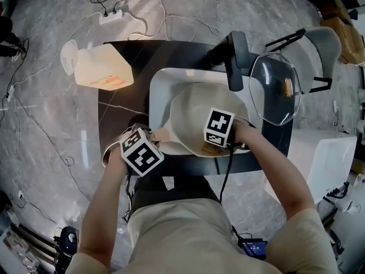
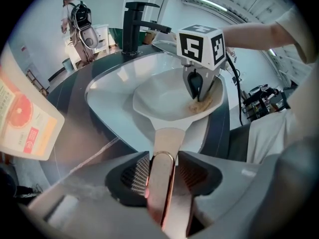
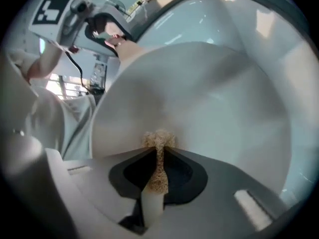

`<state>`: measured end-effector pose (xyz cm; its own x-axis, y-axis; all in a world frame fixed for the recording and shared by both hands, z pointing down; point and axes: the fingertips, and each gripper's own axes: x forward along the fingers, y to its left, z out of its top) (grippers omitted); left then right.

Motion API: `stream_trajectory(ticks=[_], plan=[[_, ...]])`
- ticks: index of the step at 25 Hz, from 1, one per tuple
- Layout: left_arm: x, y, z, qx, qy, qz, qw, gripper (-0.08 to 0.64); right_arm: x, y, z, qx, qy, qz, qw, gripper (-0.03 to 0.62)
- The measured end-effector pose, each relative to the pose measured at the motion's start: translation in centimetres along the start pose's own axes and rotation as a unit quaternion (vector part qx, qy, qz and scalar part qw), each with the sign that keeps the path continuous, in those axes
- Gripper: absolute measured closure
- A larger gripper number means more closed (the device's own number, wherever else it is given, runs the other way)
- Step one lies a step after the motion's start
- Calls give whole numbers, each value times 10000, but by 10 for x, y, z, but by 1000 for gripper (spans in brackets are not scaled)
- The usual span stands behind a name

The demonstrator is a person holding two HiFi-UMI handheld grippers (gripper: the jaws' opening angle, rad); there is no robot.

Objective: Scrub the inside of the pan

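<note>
A white pan (image 1: 197,116) sits in the white sink (image 1: 165,81). Its beige handle (image 2: 164,148) runs back between the jaws of my left gripper (image 2: 162,159), which is shut on it at the pan's near left. My right gripper (image 3: 158,151) is shut on a tan scrub pad (image 3: 158,139) whose tip presses on the pan's inner wall (image 3: 214,98) at the near side. In the head view, the right gripper (image 1: 214,146) reaches down into the pan, and the left gripper (image 1: 153,137) is at the rim. The pad (image 2: 201,105) shows as a tan patch inside the pan (image 2: 164,101).
A black faucet (image 1: 234,61) stands behind the sink on the dark counter (image 1: 122,107). A glass lid (image 1: 275,87) lies to the right, and a white jug with an orange label (image 1: 100,66) lies to the left. Cables run over the marble floor (image 1: 45,124).
</note>
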<state>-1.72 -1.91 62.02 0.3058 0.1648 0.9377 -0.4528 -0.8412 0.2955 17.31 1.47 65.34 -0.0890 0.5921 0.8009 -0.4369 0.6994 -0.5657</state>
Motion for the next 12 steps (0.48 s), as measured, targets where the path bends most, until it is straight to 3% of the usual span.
stream_trajectory(ticks=[3, 9, 12], plan=[[1, -1, 0, 3, 14, -60, 10000, 371, 5, 11, 29, -43, -224, 89, 9997, 540], [0, -1, -1, 51, 36, -90, 9999, 371, -2, -7, 92, -206, -980, -379, 9943, 541], [0, 0, -1, 49, -21, -149, 9999, 373, -11, -34, 117, -328, -1331, -902, 9864, 541]])
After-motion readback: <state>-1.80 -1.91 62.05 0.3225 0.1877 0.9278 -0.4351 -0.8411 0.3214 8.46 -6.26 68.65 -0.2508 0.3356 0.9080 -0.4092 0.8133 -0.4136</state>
